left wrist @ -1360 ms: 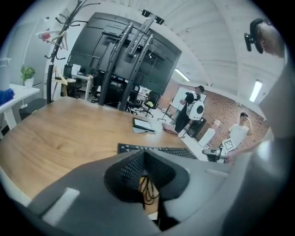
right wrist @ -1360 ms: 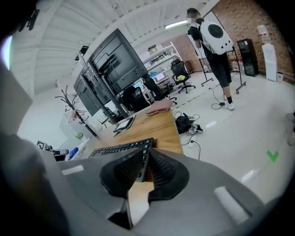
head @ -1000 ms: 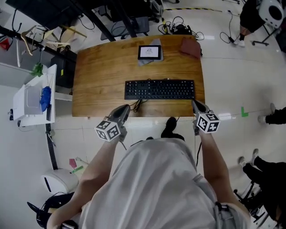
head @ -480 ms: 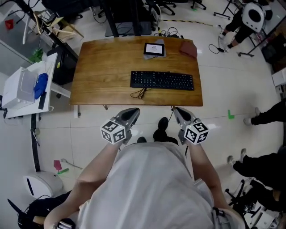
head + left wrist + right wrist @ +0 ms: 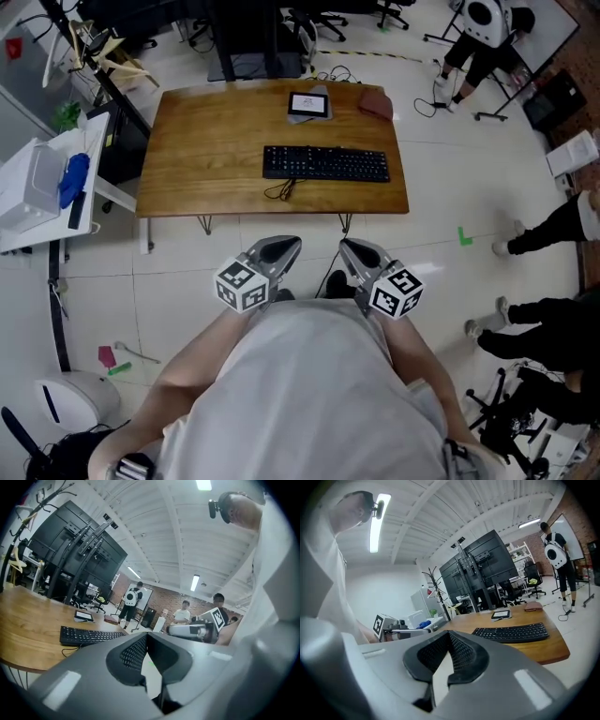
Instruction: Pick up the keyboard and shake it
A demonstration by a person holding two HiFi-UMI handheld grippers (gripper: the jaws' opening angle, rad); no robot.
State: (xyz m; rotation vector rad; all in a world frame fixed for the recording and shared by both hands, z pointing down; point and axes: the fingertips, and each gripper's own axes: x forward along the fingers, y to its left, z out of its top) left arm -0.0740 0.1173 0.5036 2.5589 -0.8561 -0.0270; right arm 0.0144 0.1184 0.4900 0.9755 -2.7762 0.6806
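A black keyboard (image 5: 325, 163) lies flat on the wooden table (image 5: 206, 178), its cable looped at the table's near edge; it also shows in the left gripper view as the keyboard (image 5: 89, 635) and in the right gripper view as the keyboard (image 5: 513, 633). My left gripper (image 5: 287, 246) hovers over the floor, well short of the table, shut and empty. My right gripper (image 5: 349, 247) floats beside it, also shut with nothing held. In their own views the left gripper (image 5: 146, 637) and right gripper (image 5: 449, 635) have tips touching.
A small tablet (image 5: 308, 104) and a brown pouch (image 5: 377, 105) rest at the table's far edge. A white side stand (image 5: 37, 192) with a blue thing is at left. People stand at right (image 5: 544, 234) and far back (image 5: 478, 23). Black racks stand beyond the table.
Both grippers have drawn back from the table's near edge toward my body and closer together. The keyboard has stayed on the table.
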